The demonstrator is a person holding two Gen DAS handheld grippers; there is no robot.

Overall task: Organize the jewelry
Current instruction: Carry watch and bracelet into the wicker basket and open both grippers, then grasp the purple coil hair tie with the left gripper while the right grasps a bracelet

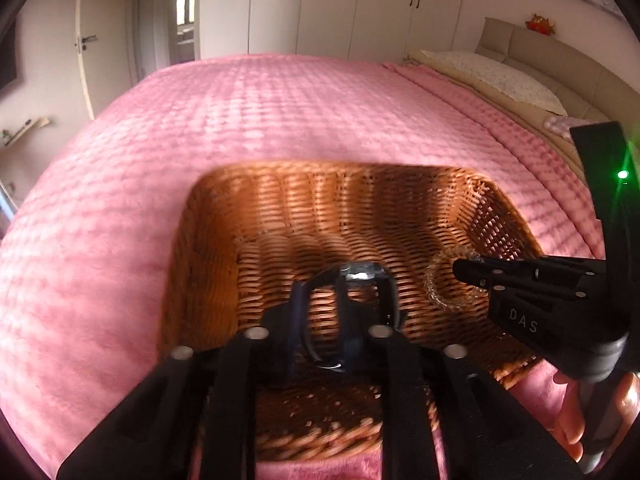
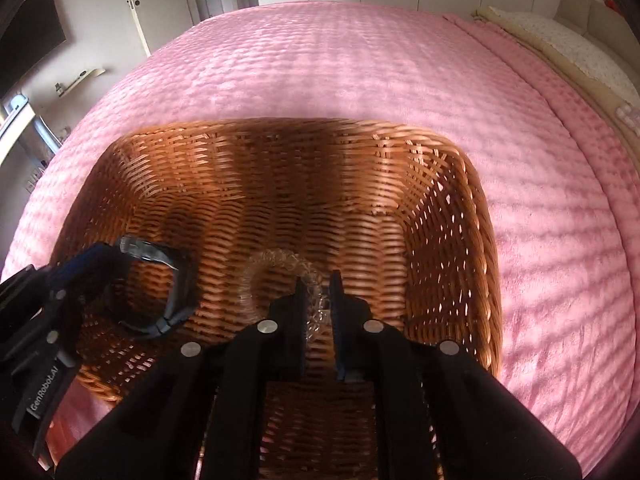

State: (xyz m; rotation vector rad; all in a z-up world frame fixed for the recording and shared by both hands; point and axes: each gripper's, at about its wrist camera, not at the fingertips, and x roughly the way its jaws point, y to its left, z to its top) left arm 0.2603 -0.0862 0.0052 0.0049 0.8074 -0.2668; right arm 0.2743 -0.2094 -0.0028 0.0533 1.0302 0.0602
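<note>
Left claw (image 1: 320, 300) gripping watch (image 1: 362, 272), face upward

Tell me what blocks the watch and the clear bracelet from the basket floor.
Nothing visible. The left gripper holds the watch and the right gripper the clear bracelet, both already inside the basket above bare weave.

Warm daylight, striped shadows across pink bedspread (image 1: 280, 128) and basket (image 2: 280, 152), slight motion blur, heavy fisheye warp, dark corners.
</note>
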